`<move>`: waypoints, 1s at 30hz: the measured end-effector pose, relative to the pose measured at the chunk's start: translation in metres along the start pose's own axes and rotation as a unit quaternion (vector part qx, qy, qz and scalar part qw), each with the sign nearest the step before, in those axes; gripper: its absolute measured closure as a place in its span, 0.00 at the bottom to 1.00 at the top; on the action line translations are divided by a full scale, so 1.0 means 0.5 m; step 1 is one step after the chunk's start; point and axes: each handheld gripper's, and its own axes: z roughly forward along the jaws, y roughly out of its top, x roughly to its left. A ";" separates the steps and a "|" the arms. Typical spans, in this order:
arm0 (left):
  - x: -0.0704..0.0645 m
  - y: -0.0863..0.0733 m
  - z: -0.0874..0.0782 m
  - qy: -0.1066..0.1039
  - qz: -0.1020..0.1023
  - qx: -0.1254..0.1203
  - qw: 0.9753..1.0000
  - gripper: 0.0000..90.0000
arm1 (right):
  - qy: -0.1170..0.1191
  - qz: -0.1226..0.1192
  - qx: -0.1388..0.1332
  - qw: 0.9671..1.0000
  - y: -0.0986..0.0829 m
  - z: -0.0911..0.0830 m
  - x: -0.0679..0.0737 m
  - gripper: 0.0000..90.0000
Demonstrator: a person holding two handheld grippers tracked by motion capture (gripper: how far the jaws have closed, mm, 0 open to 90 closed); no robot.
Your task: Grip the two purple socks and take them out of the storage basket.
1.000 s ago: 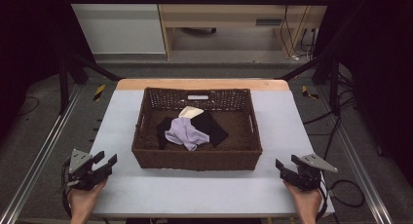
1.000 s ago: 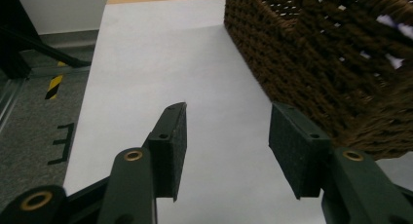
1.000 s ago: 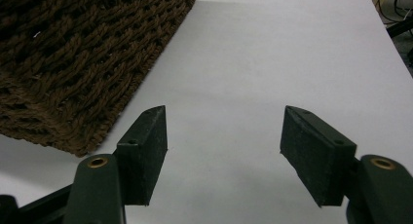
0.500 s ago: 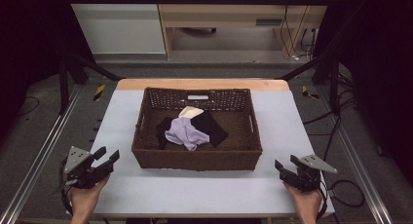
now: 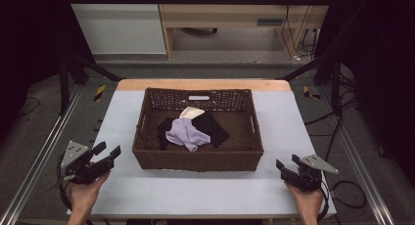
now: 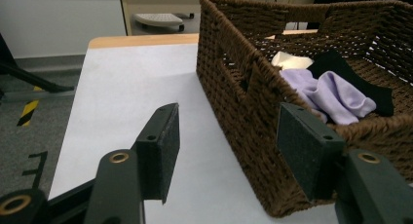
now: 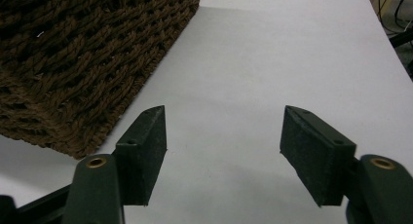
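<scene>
A dark brown wicker basket [image 5: 147, 118] stands in the middle of the white table. Inside lie a lilac cloth [image 5: 186, 133], a black cloth [image 5: 215, 129] and a cream cloth [image 5: 192, 112]. My left gripper [image 5: 107, 150] is held at the table's front left corner, open and empty, raised and angled toward the basket's near left corner [image 6: 253, 136]. From the left gripper view I look over the rim at the lilac cloth [image 6: 326, 90]. My right gripper [image 5: 288, 162] sits low at the front right, open and empty, beside the basket's near right corner [image 7: 73, 68].
The white table top [image 5: 195, 191] has bare room in front of the basket and on both sides. A metal frame rail [image 5: 44, 151] runs along the left, another along the right. Cables [image 5: 347, 191] lie on the floor to the right. A wooden shelf unit [image 5: 230, 14] stands behind.
My left gripper has lifted and swung its jaws toward the basket. The right gripper has barely moved.
</scene>
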 end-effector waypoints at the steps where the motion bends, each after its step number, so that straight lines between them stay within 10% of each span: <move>1: -0.004 0.009 0.005 -0.004 0.002 -0.001 1.000 0.45 | 0.000 -0.003 -0.003 1.000 0.000 0.000 0.001 0.36; 30: -0.111 0.158 0.097 -0.048 0.044 -0.011 0.998 0.41 | -0.018 -0.008 -0.011 1.000 0.000 0.019 0.005 0.30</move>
